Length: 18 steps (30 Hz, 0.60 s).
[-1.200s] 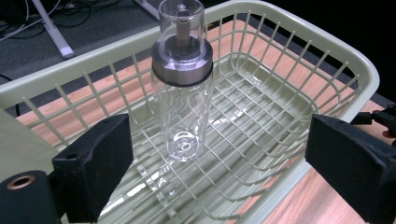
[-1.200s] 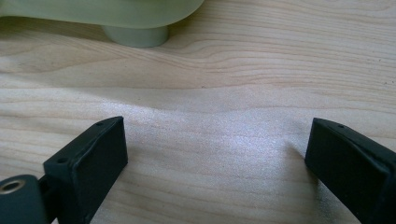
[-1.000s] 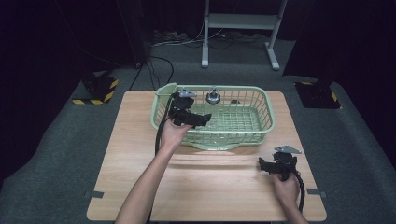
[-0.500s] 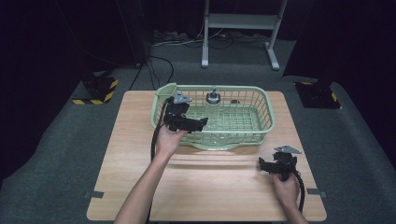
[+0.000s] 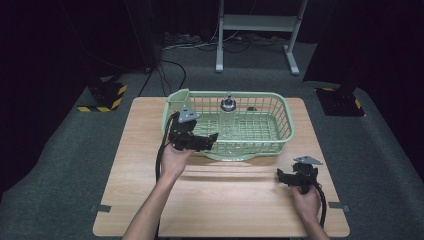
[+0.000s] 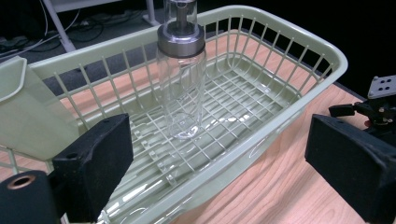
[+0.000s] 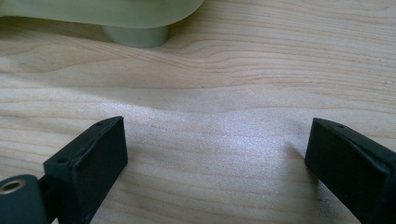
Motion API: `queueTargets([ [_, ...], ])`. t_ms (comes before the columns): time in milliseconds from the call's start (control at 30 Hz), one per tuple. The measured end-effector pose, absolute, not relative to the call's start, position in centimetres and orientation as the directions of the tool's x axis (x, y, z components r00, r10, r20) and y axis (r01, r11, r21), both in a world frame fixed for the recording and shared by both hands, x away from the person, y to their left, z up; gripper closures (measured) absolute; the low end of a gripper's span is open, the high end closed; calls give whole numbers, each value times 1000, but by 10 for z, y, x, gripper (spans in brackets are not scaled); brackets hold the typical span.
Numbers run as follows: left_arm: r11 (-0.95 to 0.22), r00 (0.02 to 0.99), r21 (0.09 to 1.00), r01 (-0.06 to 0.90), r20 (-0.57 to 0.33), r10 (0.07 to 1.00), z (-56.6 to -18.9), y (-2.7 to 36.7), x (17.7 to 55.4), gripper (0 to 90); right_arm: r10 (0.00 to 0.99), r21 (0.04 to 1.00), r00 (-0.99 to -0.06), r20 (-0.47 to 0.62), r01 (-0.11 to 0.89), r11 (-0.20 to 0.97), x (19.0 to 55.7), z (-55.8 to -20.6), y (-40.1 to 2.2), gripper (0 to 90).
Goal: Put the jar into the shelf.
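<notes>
The left gripper [image 5: 212,140] hung at the near left rim of the green basket [image 5: 285,117], its fingers [image 6: 93,161] spread wide apart and holding nothing. They pointed across the basket toward the glass bottle [image 6: 181,79], which stood upright on the basket's grid floor, near the far wall in the high view [image 5: 228,112]. Seen along the left gripper's own view, the bottle sat between the two fingers but farther in, so nothing touched it yet. The wide gap looked chosen to take the bottle's round body, and the low approach over the rim suited a grasp on the clear glass below the metal collar rather than on the pump top.

The right gripper [image 5: 289,179] rested low over the bare tabletop [image 5: 225,200], near the right front corner and well apart from the basket. Its fingers [image 7: 91,156] were likewise apart and empty, with only wood grain between them and the basket's foot [image 7: 135,35] ahead. It seemed parked out of the way while the left hand [image 5: 172,160] did the reaching.

The smooth glass may slip if gripped lightly.
</notes>
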<state>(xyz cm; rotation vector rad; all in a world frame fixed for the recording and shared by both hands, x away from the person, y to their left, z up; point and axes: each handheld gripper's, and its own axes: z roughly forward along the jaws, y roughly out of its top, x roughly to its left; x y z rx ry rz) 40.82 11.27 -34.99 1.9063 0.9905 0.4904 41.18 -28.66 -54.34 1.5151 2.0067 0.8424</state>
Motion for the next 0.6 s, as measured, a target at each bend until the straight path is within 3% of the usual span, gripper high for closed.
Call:
queueTargets([
  [600, -231, 583, 876, 424, -69, 810, -358, 132, 380, 80, 963, 721, -268, -15, 664, 196, 412, -543, -287, 55],
])
